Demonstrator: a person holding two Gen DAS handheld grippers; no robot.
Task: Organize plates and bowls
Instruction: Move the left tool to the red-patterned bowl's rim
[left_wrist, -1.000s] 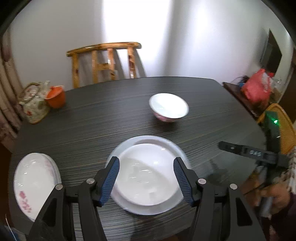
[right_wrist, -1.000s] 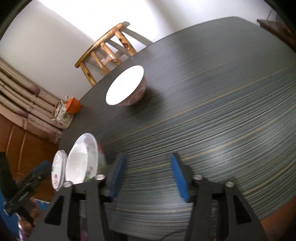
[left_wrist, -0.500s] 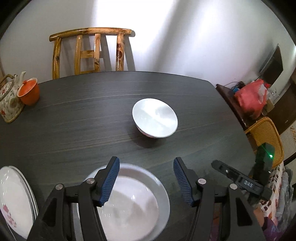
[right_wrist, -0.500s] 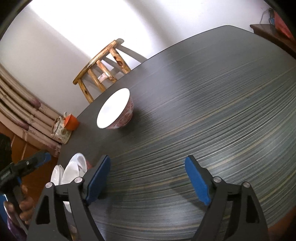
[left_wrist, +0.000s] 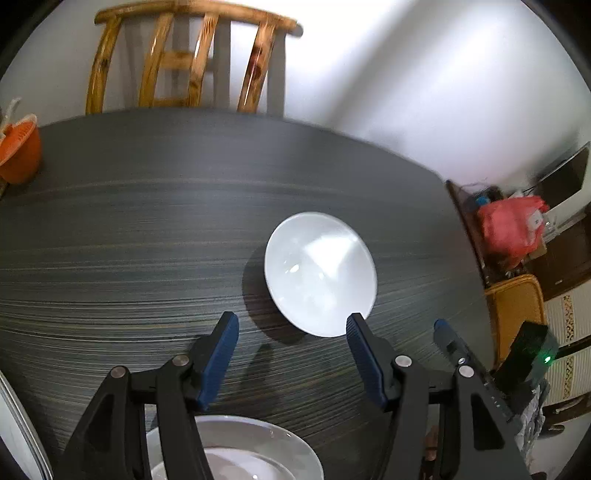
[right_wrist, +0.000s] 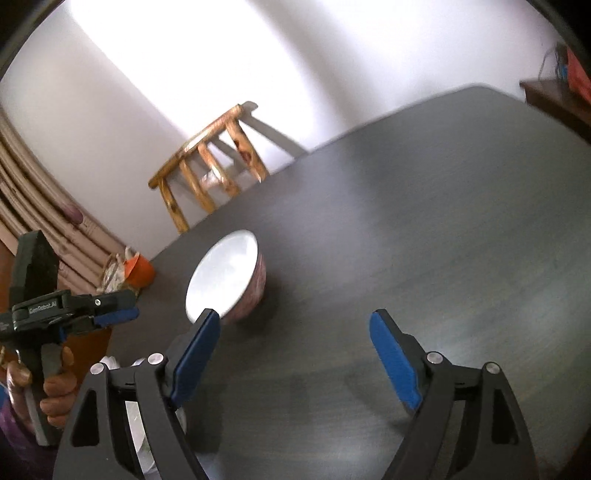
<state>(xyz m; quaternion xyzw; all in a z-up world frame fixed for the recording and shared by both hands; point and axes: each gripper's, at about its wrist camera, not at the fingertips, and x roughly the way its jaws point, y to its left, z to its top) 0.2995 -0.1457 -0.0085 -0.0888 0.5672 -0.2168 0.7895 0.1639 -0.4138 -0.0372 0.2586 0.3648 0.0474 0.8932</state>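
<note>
With both claws open and empty, ease the left claw (left_wrist: 291, 325) squarely over the near rim of the white bowl (left_wrist: 320, 273) at frame centre on the worktop (left_wrist: 129, 240), then close gently, keeping the right claw (right_wrist: 295, 325) clear.

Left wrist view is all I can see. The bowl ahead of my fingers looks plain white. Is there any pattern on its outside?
Observer: Yes. The right wrist view shows the bowl has a pink pattern on its outer wall.
Operator: Is my left gripper touching it?
Observer: No. The left gripper is apart from the bowl, with bare table between them.
Operator: And the right gripper?
Observer: The right gripper is open with nothing between its fingers; its jaws have just been opening.
</note>
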